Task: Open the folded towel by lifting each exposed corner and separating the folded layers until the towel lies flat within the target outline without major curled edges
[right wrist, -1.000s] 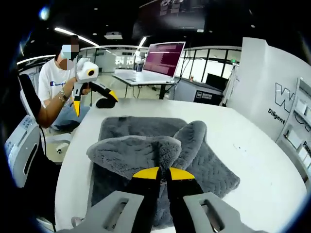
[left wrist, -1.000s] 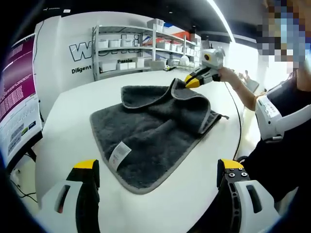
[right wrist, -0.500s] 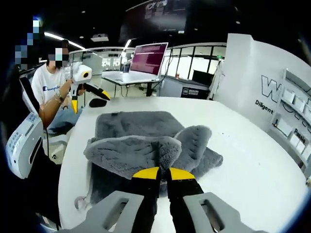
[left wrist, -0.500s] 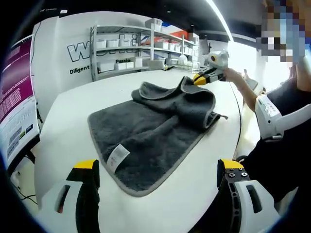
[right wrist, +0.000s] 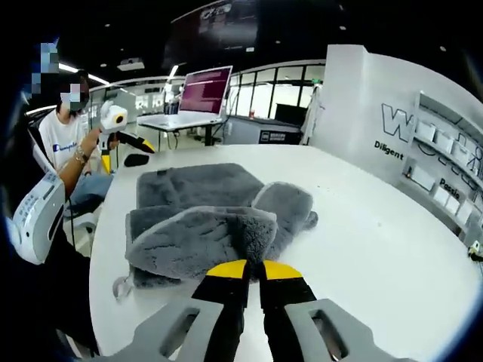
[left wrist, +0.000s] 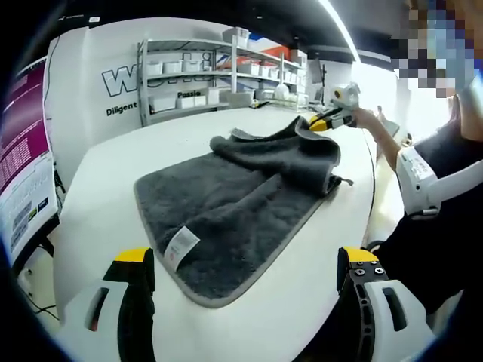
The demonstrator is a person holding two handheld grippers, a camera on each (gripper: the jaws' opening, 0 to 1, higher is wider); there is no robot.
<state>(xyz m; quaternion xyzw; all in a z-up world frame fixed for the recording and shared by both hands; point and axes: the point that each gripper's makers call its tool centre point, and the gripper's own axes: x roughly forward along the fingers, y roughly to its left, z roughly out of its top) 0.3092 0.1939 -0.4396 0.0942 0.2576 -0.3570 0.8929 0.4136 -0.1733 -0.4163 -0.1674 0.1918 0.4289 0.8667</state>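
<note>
A dark grey towel [left wrist: 226, 196] with a white label [left wrist: 183, 243] lies on a white round table [left wrist: 106, 181]. Its near half is flat. At the far right side a folded layer is lifted by my right gripper [left wrist: 323, 121], which is shut on the towel's edge. In the right gripper view the yellow-tipped jaws [right wrist: 254, 269] pinch the fluffy fold [right wrist: 204, 241] above the rest of the towel [right wrist: 192, 185]. My left gripper [left wrist: 243, 264] hovers at the near table edge, jaws wide apart and holding nothing. It also appears far across the table [right wrist: 124, 151].
Shelves with white bins [left wrist: 219, 75] stand behind the table. A purple screen [left wrist: 23, 151] is on the left. A desk with a laptop [right wrist: 200, 94] stands beyond the table. A person's sleeve and arm brace [left wrist: 426, 181] are at the right. A small loop [right wrist: 121, 286] hangs off the towel's corner.
My right gripper has pulled the held layer farther toward the table's far side, so more of the towel lies flat. The left gripper has stayed in place, open.
</note>
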